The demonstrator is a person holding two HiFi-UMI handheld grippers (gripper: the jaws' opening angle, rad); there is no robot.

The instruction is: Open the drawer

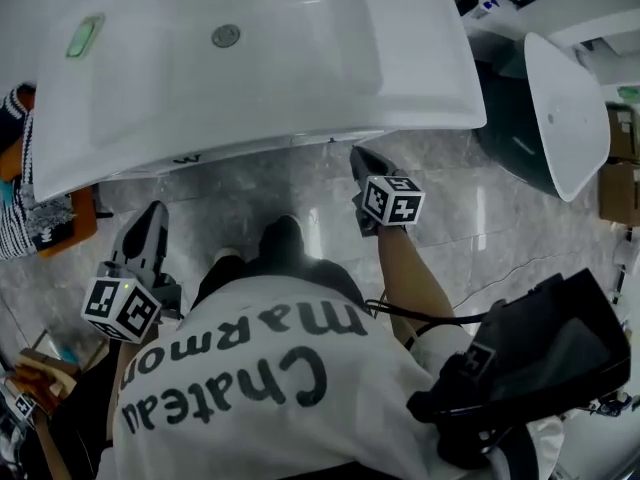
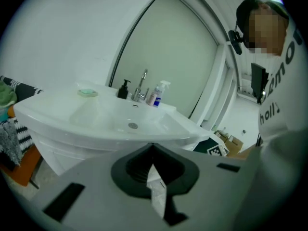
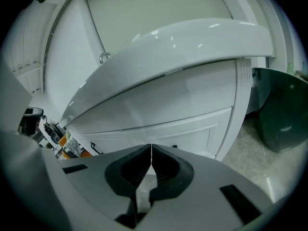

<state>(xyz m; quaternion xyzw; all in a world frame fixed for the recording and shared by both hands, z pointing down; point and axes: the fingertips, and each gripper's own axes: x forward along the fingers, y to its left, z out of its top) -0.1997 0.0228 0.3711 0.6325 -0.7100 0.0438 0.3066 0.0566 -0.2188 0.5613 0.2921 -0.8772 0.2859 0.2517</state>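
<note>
Right gripper (image 3: 151, 148) jaws clenched empty, white panelled drawer front (image 3: 192, 129) just ahead, seemingly shut, left gripper (image 2: 153, 146) jaws clenched empty, glossy white basin (image 2: 96, 121) beyond

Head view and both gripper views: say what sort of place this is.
Probably a bathroom: a white washbasin with a faucet between a pump bottle and a spray bottle, and a white drawer cabinet beneath it.

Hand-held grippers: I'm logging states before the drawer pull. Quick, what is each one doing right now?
Left hand-held gripper: closed, holding nothing.
Right hand-held gripper: closed, holding nothing.
</note>
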